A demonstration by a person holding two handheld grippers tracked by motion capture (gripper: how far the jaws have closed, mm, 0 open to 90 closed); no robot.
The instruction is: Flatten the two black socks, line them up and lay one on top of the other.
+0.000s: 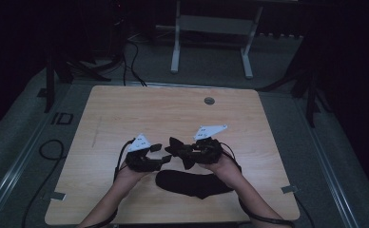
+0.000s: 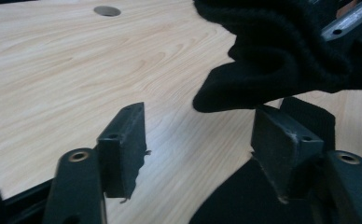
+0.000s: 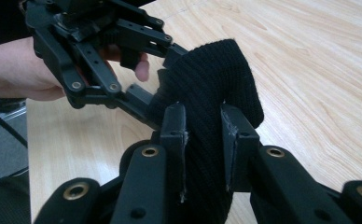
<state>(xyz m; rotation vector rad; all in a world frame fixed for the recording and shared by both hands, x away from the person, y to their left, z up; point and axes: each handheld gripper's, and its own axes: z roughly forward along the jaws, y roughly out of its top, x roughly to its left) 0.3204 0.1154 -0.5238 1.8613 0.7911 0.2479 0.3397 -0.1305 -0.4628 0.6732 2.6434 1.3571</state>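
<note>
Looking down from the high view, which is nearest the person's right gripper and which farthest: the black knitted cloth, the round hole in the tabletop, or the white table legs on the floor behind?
1. Black knitted cloth: pinched in the right gripper, trailing toward the person.
2. Round hole: farther up the table, near its far edge.
3. White table legs: farthest, on the floor beyond the table.

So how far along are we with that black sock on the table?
Done: the right gripper has its jaws shut on the sock, lifting one end while the rest lies on the table. In hand: the left gripper, jaws open, sits just under the raised end. Left: closing on it; what follows, perhaps folding, I cannot tell.
</note>
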